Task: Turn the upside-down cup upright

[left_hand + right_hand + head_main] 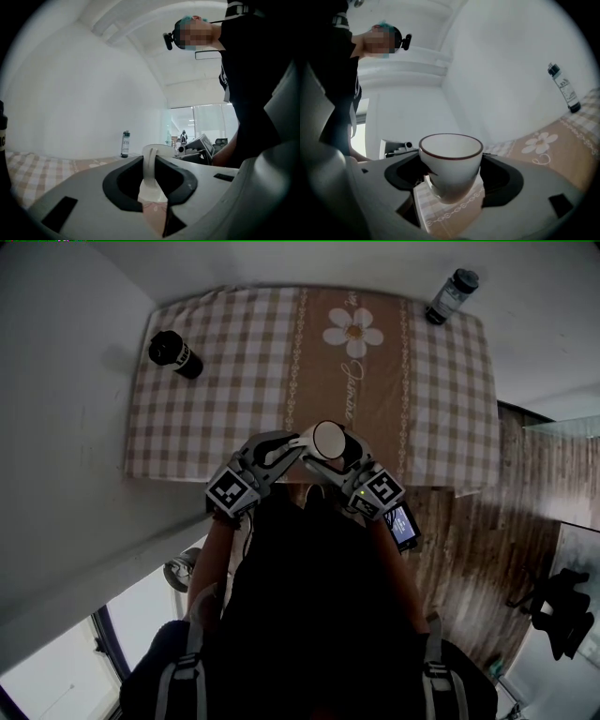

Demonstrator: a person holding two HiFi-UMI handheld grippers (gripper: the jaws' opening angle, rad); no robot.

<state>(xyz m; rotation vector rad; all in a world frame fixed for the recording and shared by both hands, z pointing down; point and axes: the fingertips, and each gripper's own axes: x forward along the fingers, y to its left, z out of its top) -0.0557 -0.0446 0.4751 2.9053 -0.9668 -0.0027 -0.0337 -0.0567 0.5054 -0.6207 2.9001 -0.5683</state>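
cup (pixel 450 157) is rim-up, left gripper (pixel 151 180) clamped on its handle, right gripper (pixel 453 182) open around it; next, probably lower it level onto the table (pixel 234 381).

the left gripper (pixel 296 442) and right gripper (pixel 349 457) flank a white cup (pixel 328 439) at the checked cloth's (pixel 234 390) near edge. a dark flask (pixel 175 354) stands far left.

This looks like an office room. A tabletop (pixel 441 381) under a beige checked cloth (pixel 216 381) meets bare white walls (pixel 56 381) along its far and left edges. Wood-plank flooring (pixel 469 559), a black office chair (pixel 562 610) and glass partitions (pixel 206 124) lie beyond.
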